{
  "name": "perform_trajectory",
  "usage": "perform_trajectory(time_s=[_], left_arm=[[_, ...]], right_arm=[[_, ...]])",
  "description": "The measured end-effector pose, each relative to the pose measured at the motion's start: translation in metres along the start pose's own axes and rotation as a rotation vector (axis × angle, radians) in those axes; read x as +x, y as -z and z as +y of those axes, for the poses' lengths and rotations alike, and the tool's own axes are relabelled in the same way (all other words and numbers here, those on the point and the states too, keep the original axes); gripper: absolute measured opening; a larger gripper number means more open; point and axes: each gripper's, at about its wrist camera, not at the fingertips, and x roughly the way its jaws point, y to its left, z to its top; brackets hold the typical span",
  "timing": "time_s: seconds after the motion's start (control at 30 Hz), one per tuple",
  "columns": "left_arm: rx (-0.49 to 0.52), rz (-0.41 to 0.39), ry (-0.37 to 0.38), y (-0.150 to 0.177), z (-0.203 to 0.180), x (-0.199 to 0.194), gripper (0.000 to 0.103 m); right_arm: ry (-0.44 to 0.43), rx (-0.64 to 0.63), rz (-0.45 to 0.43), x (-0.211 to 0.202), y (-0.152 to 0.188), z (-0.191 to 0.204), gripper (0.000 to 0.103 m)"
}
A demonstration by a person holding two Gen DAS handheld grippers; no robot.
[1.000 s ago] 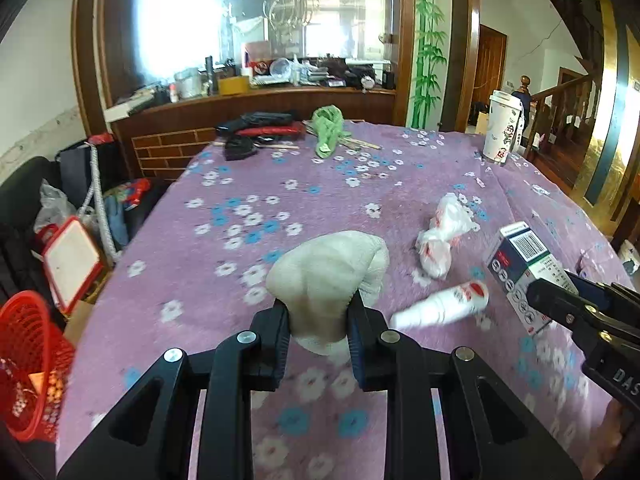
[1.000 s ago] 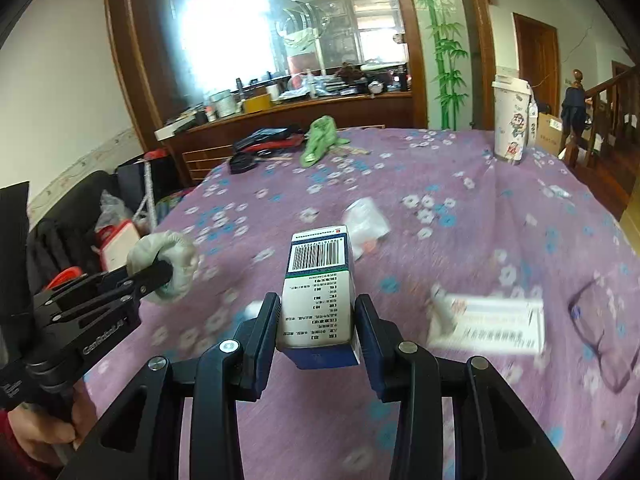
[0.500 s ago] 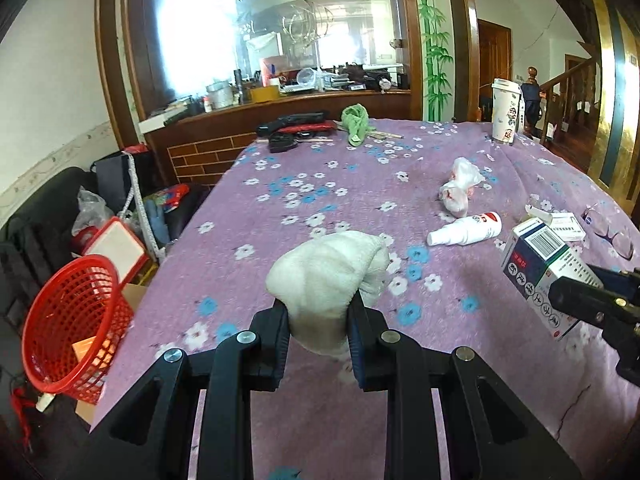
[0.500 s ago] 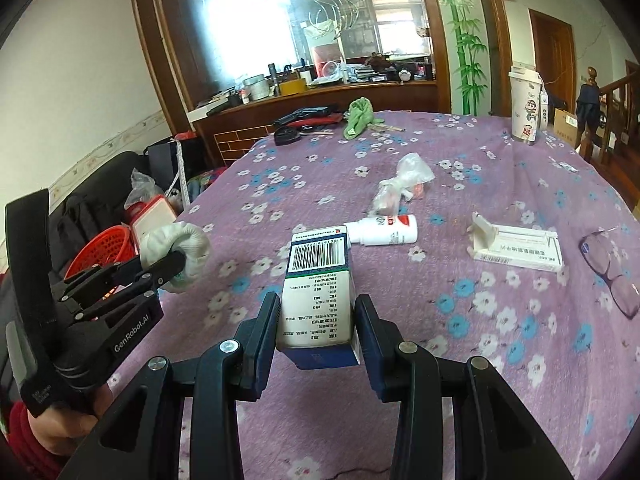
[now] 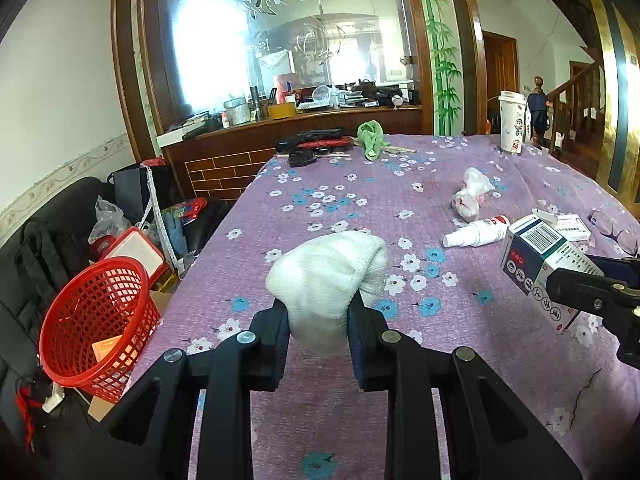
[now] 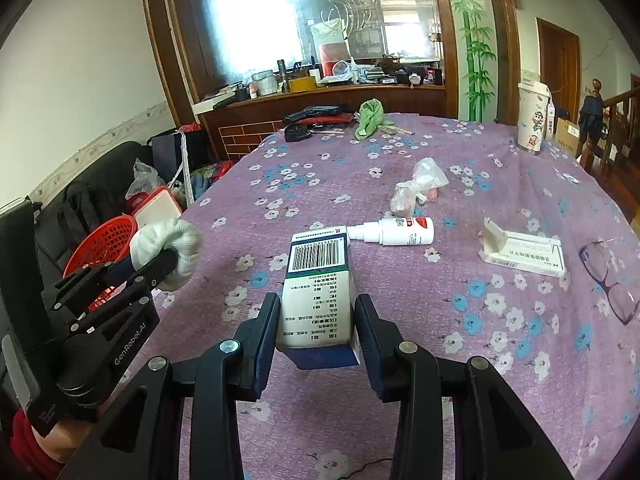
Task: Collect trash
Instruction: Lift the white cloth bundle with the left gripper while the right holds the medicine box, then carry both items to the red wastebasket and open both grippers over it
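Observation:
My left gripper (image 5: 318, 316) is shut on a wad of white cloth (image 5: 326, 276) and holds it above the purple flowered table (image 5: 320, 200). My right gripper (image 6: 316, 320) is shut on a white and blue medicine box (image 6: 318, 284) with a barcode. Each gripper shows in the other view: the box (image 5: 536, 260) at the right, the cloth (image 6: 168, 248) at the left. A red mesh basket (image 5: 92, 320) stands on the floor left of the table; it also shows in the right wrist view (image 6: 100, 248). A white spray bottle (image 6: 392, 232), a crumpled plastic bag (image 6: 416, 188) and an open white carton (image 6: 524, 252) lie on the table.
Glasses (image 6: 608, 276) lie at the table's right edge. A tall paper cup (image 6: 532, 120) stands at the far right. A green cloth (image 6: 368, 116) and black items (image 6: 316, 114) lie at the far end. Bags and clutter (image 5: 132, 216) sit on the floor beside the basket.
Both grippers have drawn back toward the near-left of the table with their loads still held. The red basket has come further into view at the left.

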Motion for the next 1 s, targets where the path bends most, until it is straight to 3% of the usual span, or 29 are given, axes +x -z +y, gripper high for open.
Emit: perform_trajectory(time_s=[0.6, 0.7, 1.0], left_arm=[[-0.095, -0.038, -0.04, 0.001, 0.056, -0.011, 0.025], [-0.14, -0.043, -0.06, -0.001, 0.081, -0.016, 0.025], [-0.296, -0.05, -0.224, 0.006, 0.188, -0.026, 0.025]], right_arm=[[-0.031, -0.105, 0.025, 0.013, -0.016, 0.055, 0.041], [-0.077, -0.125, 0.039, 0.02, -0.027, 0.075, 0.041], [-0.244, -0.206, 0.088, 0.049, -0.054, 0.152, 0.042]])
